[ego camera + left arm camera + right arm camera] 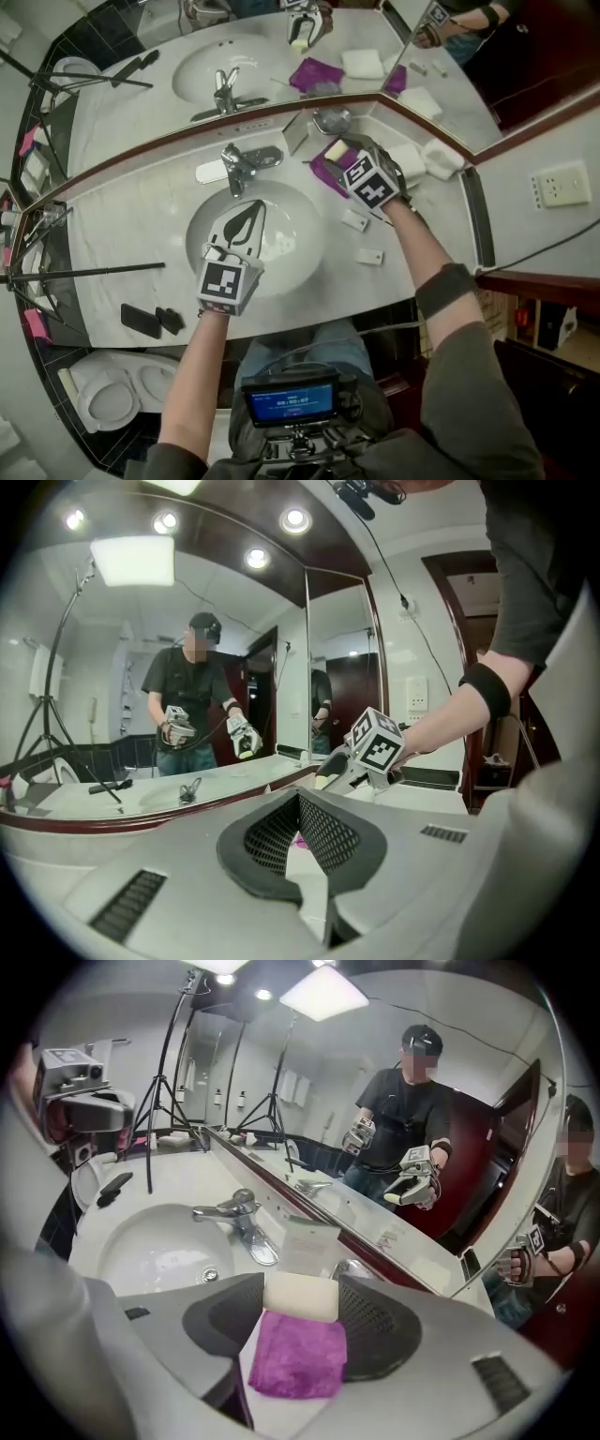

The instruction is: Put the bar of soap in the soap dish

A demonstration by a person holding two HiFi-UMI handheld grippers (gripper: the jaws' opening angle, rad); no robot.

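Soap is in the grasp of the right gripper [339, 152]. The cream bar of soap [300, 1296] sits crosswise between the two mesh pads, both of which press on its ends. The jaws stand wide because the bar itself spans them, and the grip looks secure.

The bar is held in the air above the folded purple cloth [295, 1354], which lies on the counter [141, 225] to the right of the faucet [239, 164]. It is clear of the cloth.

A small shiny metal dish [331, 120] rests against the base of the mirror [281, 56], just beyond the cloth. I judge this to be the soap dish. It is empty, and the bar is near it but not over it.

The gripper is angled downward and towards the dish, which suits carrying the bar to it.

The left gripper [246, 223] hangs over the sink basin [202, 230] with its jaws together and nothing between them. It appears to be kept there so that it stays out of the right gripper's path.

Task status: the bar has been lifted but not yet placed.
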